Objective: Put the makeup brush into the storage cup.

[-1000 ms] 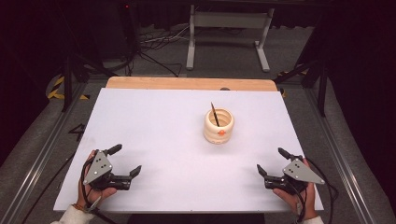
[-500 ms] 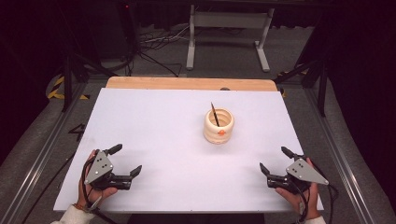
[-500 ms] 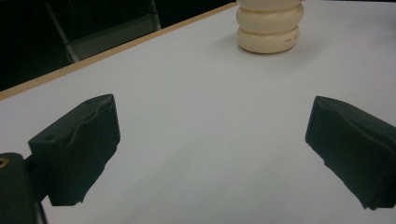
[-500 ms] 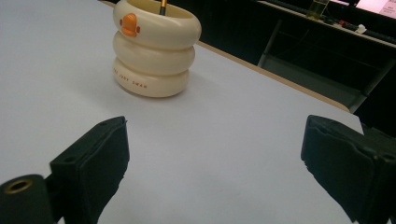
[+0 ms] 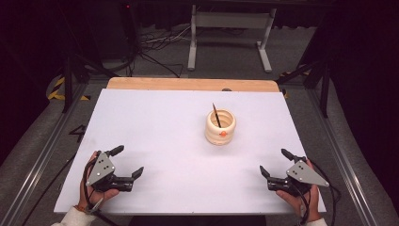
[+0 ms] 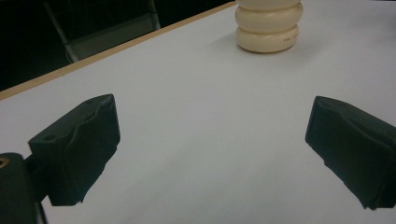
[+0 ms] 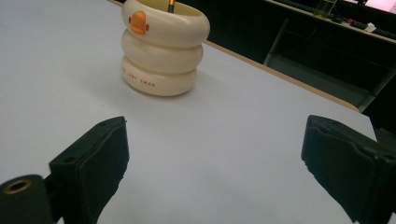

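A cream ringed pot [image 5: 220, 127] with an orange mark on its front stands right of the table's middle, upright, with a thin dark stick [image 5: 216, 114] leaning in it. The pot [image 6: 268, 29] appears far ahead in the left gripper view and closer [image 7: 163, 50] in the right gripper view. My left gripper [image 5: 127, 161] rests open near the front left edge, held by a hand. At the front right, my right gripper [image 5: 276, 162] is open too. Nothing lies between either pair of jaws.
The white table top [image 5: 164, 136] has a wooden strip [image 5: 188, 84] along its far edge. Beyond it stand a metal frame [image 5: 229, 28] and cables [image 5: 155, 44] on the floor. Rails run along both sides of the table.
My right gripper has shifted slightly to the right along the front edge. The left gripper and the pot have stayed put.
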